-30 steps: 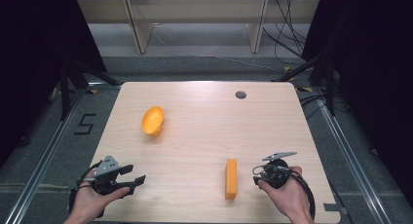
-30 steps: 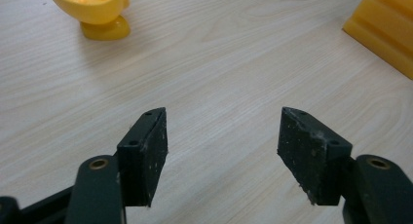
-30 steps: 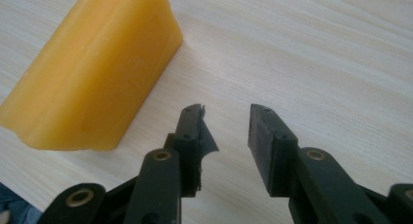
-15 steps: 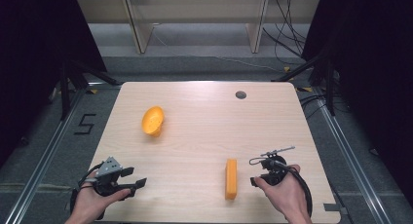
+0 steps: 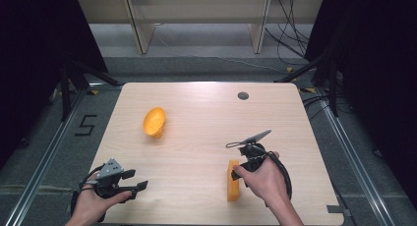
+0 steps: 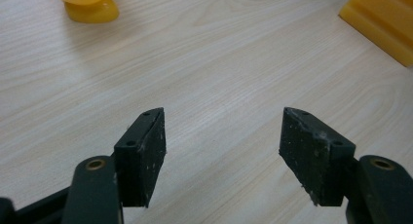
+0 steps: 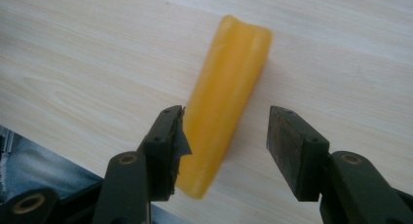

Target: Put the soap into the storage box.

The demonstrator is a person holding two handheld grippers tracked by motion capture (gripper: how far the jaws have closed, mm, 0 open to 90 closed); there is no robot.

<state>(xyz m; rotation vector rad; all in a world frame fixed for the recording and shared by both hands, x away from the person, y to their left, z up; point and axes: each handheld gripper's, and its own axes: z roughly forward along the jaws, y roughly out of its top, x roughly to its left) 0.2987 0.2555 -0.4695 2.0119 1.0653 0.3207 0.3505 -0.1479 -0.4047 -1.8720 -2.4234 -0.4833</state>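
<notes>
Pale wood worktop (image 5: 196, 137) carries the bar (image 7: 221, 97) at its near edge, straddled by your wide right gripper (image 7: 226, 136) for a crosswise grip, while your left gripper (image 6: 221, 146) waits wide, empty.

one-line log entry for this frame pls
right gripper: open, fingers astride orange bar | left gripper: open, idle over table | orange bowl: untouched

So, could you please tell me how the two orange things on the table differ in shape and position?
The orange bowl is rounded and stands tipped on its side towards the far left of the table, with no gripper near it. The orange block is long, narrow and grooved; it lies flat near the front edge, between the open jaws of the right gripper. Both share the same orange-yellow colour and rest on the bare wood.
</notes>
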